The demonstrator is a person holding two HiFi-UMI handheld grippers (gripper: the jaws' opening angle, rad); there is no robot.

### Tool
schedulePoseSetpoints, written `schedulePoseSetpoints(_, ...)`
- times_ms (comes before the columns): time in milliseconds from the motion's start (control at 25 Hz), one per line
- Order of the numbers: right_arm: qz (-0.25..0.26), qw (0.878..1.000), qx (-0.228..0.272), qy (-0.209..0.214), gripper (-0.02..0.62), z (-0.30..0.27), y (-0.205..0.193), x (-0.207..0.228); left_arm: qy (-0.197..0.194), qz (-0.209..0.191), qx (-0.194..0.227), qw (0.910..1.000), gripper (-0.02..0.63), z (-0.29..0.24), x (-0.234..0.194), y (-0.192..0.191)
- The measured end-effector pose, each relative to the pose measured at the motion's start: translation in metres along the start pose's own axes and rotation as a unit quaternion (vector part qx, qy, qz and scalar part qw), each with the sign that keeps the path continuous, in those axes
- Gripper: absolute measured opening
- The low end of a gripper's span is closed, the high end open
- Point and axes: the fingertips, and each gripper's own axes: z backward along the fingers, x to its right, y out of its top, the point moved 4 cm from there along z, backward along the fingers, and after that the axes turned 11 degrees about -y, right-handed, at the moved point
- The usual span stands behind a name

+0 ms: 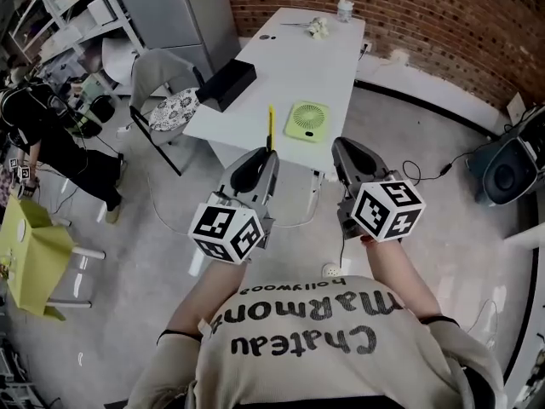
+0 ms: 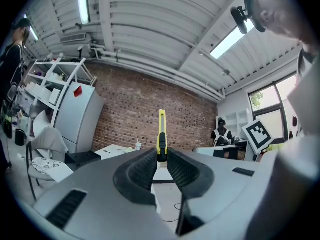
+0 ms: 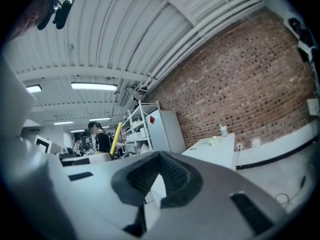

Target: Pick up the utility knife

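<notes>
Utility knife (image 2: 161,132) upright, pinched between left gripper (image 2: 161,156) jaws.

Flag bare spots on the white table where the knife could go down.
Widest bare patch: middle of the table, between the black box and the right edge, from the green fan up toward the cup. Smaller patch: near-left corner, between box and fan. Crowded: far end, around the cup and the white clutter.
</notes>
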Motion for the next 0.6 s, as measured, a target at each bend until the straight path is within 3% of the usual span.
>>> schedulePoseSetpoints(600, 0.042, 0.998, -0.033, -0.036, 0.003, 0.051, -0.041, -0.047, -0.039, 0.005, -0.019, 0.9991, 0.064, 0.05, 0.021, -0.015)
